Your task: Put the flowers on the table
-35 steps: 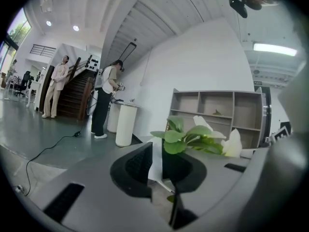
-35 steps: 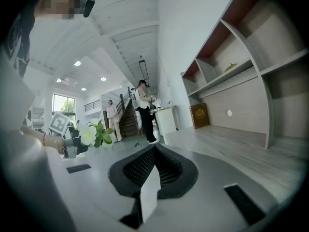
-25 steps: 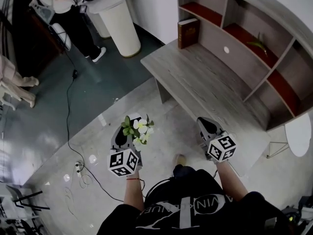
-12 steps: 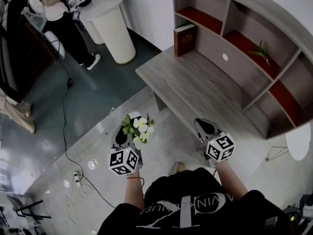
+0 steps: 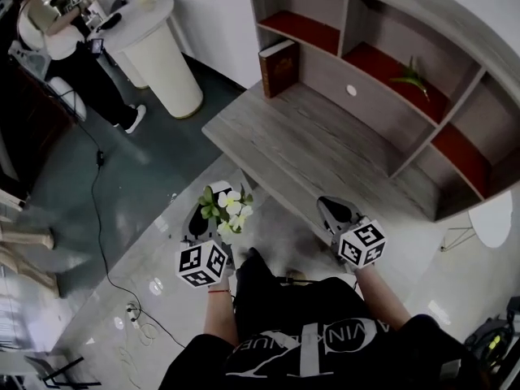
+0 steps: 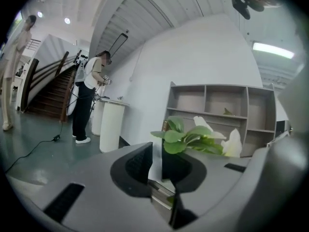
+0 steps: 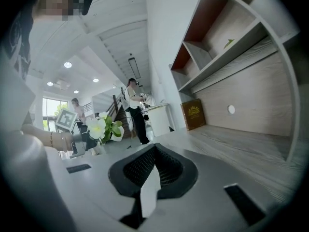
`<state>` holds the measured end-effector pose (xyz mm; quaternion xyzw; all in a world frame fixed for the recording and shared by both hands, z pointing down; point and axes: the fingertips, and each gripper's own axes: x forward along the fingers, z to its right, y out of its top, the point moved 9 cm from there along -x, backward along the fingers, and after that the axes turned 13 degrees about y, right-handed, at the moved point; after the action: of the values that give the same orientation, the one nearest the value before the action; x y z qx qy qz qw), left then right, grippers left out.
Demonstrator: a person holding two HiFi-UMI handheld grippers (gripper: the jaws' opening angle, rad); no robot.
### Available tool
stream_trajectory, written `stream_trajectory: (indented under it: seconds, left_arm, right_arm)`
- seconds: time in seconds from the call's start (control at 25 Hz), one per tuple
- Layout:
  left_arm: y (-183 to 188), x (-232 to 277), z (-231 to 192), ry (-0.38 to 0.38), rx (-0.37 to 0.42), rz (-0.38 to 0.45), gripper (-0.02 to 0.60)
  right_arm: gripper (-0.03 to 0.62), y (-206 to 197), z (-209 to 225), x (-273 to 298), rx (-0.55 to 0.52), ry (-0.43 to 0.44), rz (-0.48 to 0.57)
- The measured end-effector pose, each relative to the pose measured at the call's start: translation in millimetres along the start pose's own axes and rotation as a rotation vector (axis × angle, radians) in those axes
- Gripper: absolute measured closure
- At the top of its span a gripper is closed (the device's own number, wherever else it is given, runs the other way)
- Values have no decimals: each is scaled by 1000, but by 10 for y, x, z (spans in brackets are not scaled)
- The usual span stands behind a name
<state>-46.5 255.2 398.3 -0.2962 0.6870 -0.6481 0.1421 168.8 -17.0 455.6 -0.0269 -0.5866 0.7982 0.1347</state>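
Note:
A small bunch of white flowers with green leaves (image 5: 227,210) stands up out of my left gripper (image 5: 206,223), which is shut on its stems. In the left gripper view the flowers (image 6: 199,140) rise just past the jaws of the left gripper (image 6: 157,166). The long grey wooden table (image 5: 309,149) lies ahead and to the right, its near edge just beyond both grippers. My right gripper (image 5: 336,213) hovers at that near edge, shut and holding nothing. From the right gripper (image 7: 153,170) I see the flowers (image 7: 104,127) off to the left.
A shelf unit (image 5: 382,71) backs the table, with a brown book (image 5: 278,66) leaning at its left end and a green sprig (image 5: 410,75) on a shelf. A white round pedestal (image 5: 154,47) and a standing person (image 5: 69,51) are at the far left. A cable (image 5: 97,218) runs over the floor.
The table and shelf have come closer and shifted left in the head view. Both grippers keep their pose, the left still holding the flowers.

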Motion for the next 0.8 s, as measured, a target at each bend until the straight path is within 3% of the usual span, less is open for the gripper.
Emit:
stream_trajectory:
  seconds: [0.36,0.8]
  left_arm:
    - [16,938,374,-190,23,-48,523]
    - [158,2158,620,-360,66,-136,523]
  right_arm:
    - [585,44,353,-10,35,-159,19]
    - [585,205,806,366,110,-318,54]
